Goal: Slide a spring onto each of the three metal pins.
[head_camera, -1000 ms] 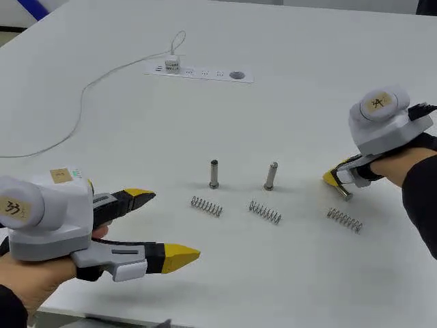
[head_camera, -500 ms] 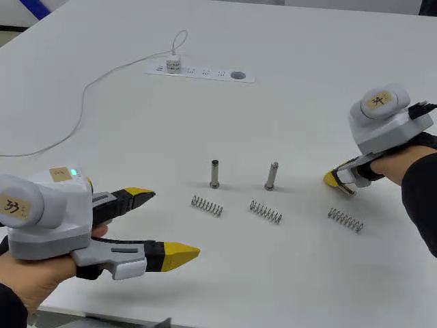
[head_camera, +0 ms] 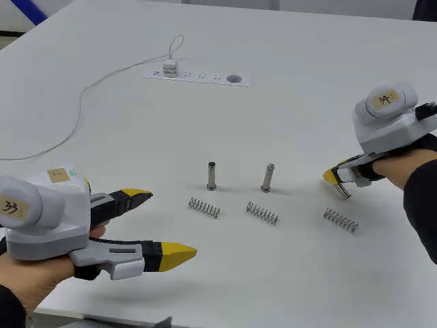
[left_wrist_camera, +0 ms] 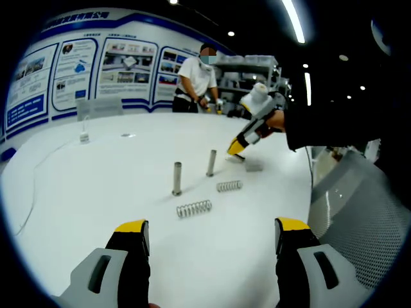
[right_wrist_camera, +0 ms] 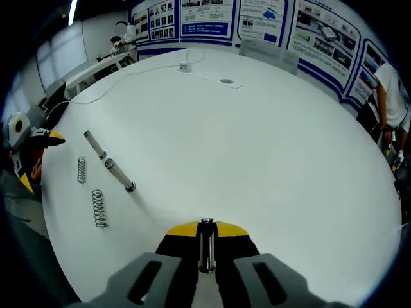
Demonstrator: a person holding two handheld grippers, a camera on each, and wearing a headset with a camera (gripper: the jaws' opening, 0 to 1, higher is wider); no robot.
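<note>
So here's the bench. The left gripper [head_camera: 160, 225] hovers low at the near left of the white table [head_camera: 307, 102] with its jaws spread wide and gripping nothing. Its own view has both yellow tips far apart with the work straight ahead. The right gripper [head_camera: 334, 178] is over on the right side, jaws pinched tight on the held pin [head_camera: 343, 193]. That pin pokes out of the yellow tips at a slant, down close to the tabletop, and I can't tell whether its end touches. In the right gripper view it sits clamped dead centre between the jaws. In the middle of the table the left pin [head_camera: 212, 175] and the right pin [head_camera: 268, 178] stand upright side by side with a gap between them, both bare. All three springs lie flat on the table, none on a pin. The left spring [head_camera: 204, 208] is just in front of the left pin, the middle spring [head_camera: 262, 212] is just in front of the right pin, and the right spring [head_camera: 340, 220] is a bit nearer than the right gripper's tips. Further back there's a white power strip [head_camera: 198, 75] with a cable [head_camera: 81, 102] trailing off to the left. The left gripper view also catches a person [left_wrist_camera: 196, 77] standing at the far end of the room.
</note>
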